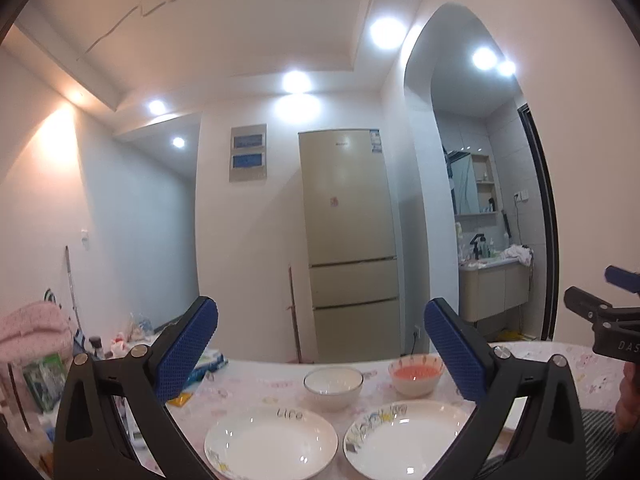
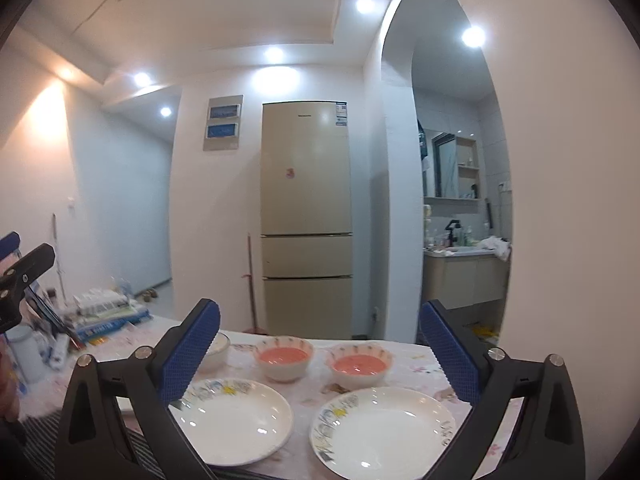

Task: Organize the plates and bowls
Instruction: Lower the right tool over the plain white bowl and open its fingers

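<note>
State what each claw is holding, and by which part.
Nothing is held. The left claw and right claw are both open above the table, clear of the plates and bowls.

This is a home, with a tall fridge [image 2: 306, 216] against the wall, a bathroom sink [image 2: 466, 254] and mirror [image 2: 444, 164] through an arched doorway, and plates [image 2: 240, 420] and bowls [image 2: 284, 358] set on a worktop [image 2: 416, 360] with a flowery cloth.
</note>
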A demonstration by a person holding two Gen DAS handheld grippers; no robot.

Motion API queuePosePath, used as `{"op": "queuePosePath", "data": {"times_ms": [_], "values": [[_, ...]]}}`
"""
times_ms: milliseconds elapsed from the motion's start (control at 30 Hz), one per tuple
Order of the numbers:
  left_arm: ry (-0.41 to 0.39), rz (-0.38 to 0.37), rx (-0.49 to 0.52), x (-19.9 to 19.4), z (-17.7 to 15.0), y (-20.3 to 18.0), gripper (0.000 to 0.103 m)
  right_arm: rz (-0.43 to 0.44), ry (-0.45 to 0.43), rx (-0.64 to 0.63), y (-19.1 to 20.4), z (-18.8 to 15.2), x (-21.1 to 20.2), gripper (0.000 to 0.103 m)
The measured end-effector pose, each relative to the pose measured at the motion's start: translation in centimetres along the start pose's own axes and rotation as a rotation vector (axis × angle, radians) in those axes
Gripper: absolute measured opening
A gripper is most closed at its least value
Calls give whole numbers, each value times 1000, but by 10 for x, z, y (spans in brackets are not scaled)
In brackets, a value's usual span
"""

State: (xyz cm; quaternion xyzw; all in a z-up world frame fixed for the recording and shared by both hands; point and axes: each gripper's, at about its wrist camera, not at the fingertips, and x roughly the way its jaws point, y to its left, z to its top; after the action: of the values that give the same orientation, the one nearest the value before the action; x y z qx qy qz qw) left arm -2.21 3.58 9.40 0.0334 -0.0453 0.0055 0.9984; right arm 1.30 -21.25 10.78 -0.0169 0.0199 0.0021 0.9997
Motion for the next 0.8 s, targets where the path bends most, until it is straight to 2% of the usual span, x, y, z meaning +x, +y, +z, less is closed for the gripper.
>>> {"op": "queuePosePath", "data": {"times_ms": [167, 300, 400, 467, 600, 733, 800], "values": [[-4, -10, -34, 17, 35, 15, 103, 55, 13, 31, 9, 46, 20, 101], [36, -16, -66, 49, 59, 26, 103, 32, -56, 85, 12, 94, 43, 101], [46, 4, -49, 73, 69, 30, 103, 58, -48, 154, 16, 127, 69, 101], [23, 27, -21, 85, 71, 29, 103, 71, -53, 185, 22, 143, 90, 101], [49, 9, 13, 124, 82, 25, 103, 92, -18, 236, 35, 151, 137, 100], [101, -40, -26, 156, 80, 34, 103, 133, -9, 341, 35, 137, 165, 97], [141, -56, -40, 173, 76, 38, 103, 133, -7, 336, 38, 134, 175, 97]]}}
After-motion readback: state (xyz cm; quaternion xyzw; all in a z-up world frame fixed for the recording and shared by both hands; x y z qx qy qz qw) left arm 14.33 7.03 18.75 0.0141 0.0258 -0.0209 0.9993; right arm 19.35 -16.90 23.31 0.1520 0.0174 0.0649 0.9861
